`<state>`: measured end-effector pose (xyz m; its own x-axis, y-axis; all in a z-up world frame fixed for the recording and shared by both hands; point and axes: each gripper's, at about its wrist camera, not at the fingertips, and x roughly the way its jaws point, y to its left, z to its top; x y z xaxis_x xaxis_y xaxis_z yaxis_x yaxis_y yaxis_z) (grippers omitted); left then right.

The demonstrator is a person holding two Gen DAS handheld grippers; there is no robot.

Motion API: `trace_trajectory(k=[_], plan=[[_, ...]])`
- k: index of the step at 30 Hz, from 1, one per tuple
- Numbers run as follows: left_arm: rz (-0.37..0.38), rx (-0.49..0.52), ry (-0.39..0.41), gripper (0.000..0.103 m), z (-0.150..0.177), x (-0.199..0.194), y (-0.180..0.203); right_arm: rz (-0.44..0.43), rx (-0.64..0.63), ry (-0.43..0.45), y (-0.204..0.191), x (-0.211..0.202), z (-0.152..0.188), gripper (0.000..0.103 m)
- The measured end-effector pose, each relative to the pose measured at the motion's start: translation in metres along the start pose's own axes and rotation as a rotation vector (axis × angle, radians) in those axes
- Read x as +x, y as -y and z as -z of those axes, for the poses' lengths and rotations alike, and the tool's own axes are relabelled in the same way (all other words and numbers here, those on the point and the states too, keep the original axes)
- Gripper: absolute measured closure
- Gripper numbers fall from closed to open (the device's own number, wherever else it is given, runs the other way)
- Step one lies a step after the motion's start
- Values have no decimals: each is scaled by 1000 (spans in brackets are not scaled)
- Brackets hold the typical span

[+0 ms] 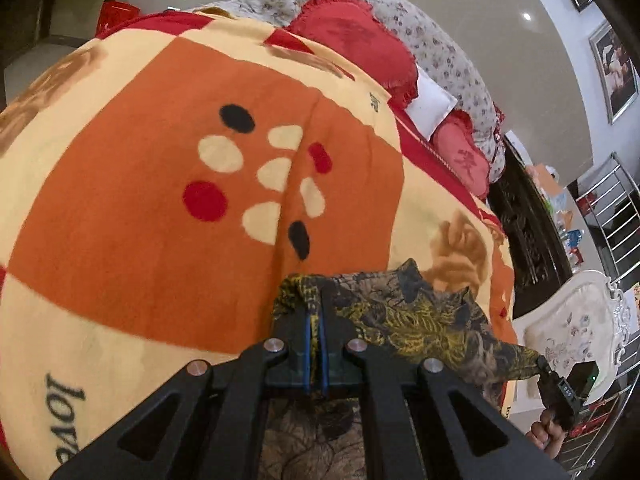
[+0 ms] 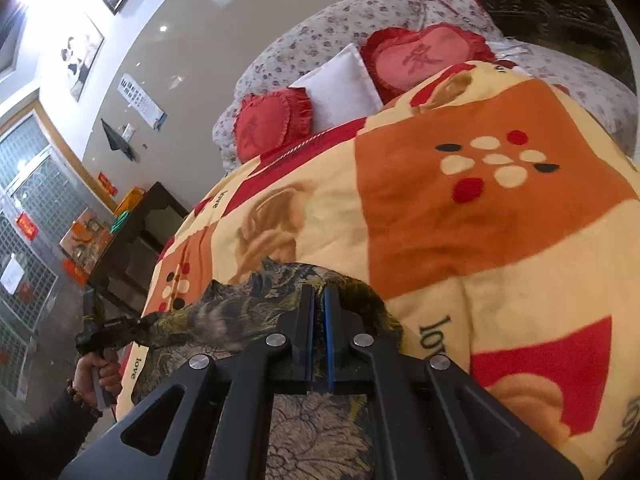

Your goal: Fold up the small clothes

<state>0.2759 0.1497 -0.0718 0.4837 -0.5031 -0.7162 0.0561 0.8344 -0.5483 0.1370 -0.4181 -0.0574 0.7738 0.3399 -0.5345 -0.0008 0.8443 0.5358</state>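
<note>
A dark garment with a yellow and grey leaf print (image 1: 420, 312) hangs stretched between my two grippers, low over the bed blanket. My left gripper (image 1: 318, 300) is shut on one top corner, with cloth bunched around its blue pads. In the same view my right gripper (image 1: 544, 364) pinches the far corner at the right. The right wrist view shows my right gripper (image 2: 319, 296) shut on its corner of the garment (image 2: 248, 312). There my left gripper (image 2: 138, 326) grips the other end at the left, held by a hand (image 2: 100, 376). The garment's lower part drops out of sight under the grippers.
An orange, cream and red blanket (image 1: 160, 220) covers the bed. Red heart cushions (image 1: 352, 36) and a white pillow (image 1: 432, 104) lie at its head. Beside the bed stand a dark carved cabinet (image 1: 524, 232) and a white chair (image 1: 572, 320). A dark side table (image 2: 132, 240) carries boxes.
</note>
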Motion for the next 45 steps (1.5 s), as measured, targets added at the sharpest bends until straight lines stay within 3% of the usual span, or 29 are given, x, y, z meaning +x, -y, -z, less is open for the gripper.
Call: trace_trajectory(k=[4, 12, 13, 15, 18, 20, 22, 24, 25, 26, 28, 29, 33, 36, 38, 42, 44, 45], plan=[[51, -9, 17, 100, 1, -25, 9, -41, -3, 39, -8, -20, -2, 97], [168, -159, -17, 100, -1, -77, 13, -128, 1, 130, -27, -68, -8, 97], [148, -158, -13, 100, -3, -76, 13, -135, 3, 136, -27, -69, -8, 97], [100, -161, -28, 100, -8, -60, 11, -122, 1, 125, -24, -61, -9, 97], [60, -242, -90, 100, -11, -17, -5, -83, 51, 65, -4, -25, -11, 97], [28, -288, -137, 100, -10, 15, -14, -21, 87, 23, 9, 3, -12, 97], [-24, -284, -132, 99, -11, 33, -15, 22, 89, 5, 15, 25, -14, 97], [-62, -239, -95, 93, -16, 38, -10, 51, 83, 5, 15, 38, -17, 97], [-62, -227, -89, 82, -18, 40, -9, 64, 89, 4, 15, 44, -19, 97], [-62, -202, -81, 65, -21, 39, -7, 78, 101, 4, 16, 46, -21, 96], [-107, -134, -34, 42, -27, 29, -2, 101, 119, 5, 19, 47, -24, 96], [-122, -104, -11, 37, -29, 24, 0, 108, 119, 6, 18, 44, -25, 95], [-201, 12, 67, 35, -32, -6, 4, 135, 103, 35, 16, 25, -23, 94], [-258, 129, 123, 35, -14, -30, 21, 173, 99, 61, 15, 8, -19, 94], [-248, 263, 146, 35, 19, -43, 45, 200, 62, 68, 6, -3, -12, 94], [-220, 482, 138, 38, 102, -42, 85, 263, -207, -22, -47, 0, 27, 94], [-226, 481, 83, 51, 136, -36, 80, 283, -323, -78, -71, 4, 59, 94], [-233, 473, 52, 52, 151, -33, 72, 280, -340, -100, -76, 2, 76, 94]])
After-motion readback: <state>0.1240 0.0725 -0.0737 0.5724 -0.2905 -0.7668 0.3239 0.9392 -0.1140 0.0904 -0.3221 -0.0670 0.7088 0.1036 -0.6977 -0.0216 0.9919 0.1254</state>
